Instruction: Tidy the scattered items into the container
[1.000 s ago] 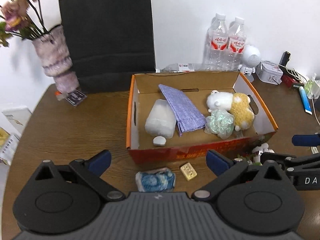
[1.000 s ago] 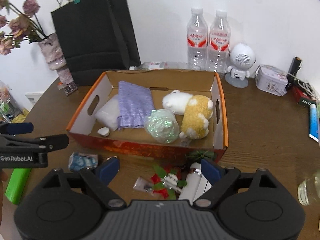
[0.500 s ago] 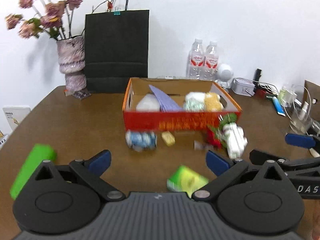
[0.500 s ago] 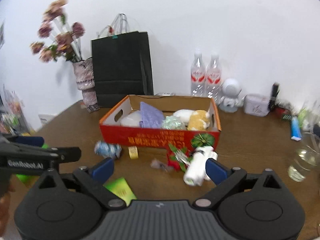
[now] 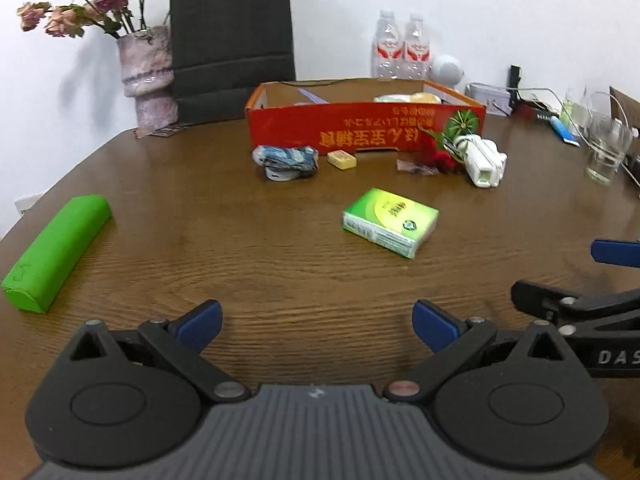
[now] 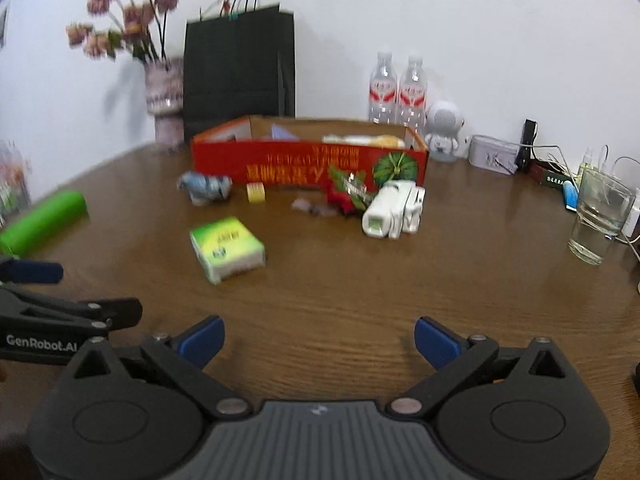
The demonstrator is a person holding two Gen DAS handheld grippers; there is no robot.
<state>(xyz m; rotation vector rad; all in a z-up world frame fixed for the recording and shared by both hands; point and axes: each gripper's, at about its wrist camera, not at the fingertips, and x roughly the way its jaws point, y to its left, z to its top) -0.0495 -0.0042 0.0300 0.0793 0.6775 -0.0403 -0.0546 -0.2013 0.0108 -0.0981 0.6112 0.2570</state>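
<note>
Both grippers, left gripper (image 5: pixel 316 322) & right gripper (image 6: pixel 319 340), gaping, empty; risk: green pack (image 5: pixel 390 222) mid-tabletop skids if pinched off-centre.

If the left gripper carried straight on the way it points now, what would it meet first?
Probably the green tissue pack: it lies on the table just right of the left gripper centre line, with bare wood before it. Passing left of it, the red box comes next. Depth is uncertain.

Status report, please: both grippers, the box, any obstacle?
Left gripper open, empty. Right gripper open, empty. Red box part filled; green packet nearest, loose on table. Path clear.
</note>
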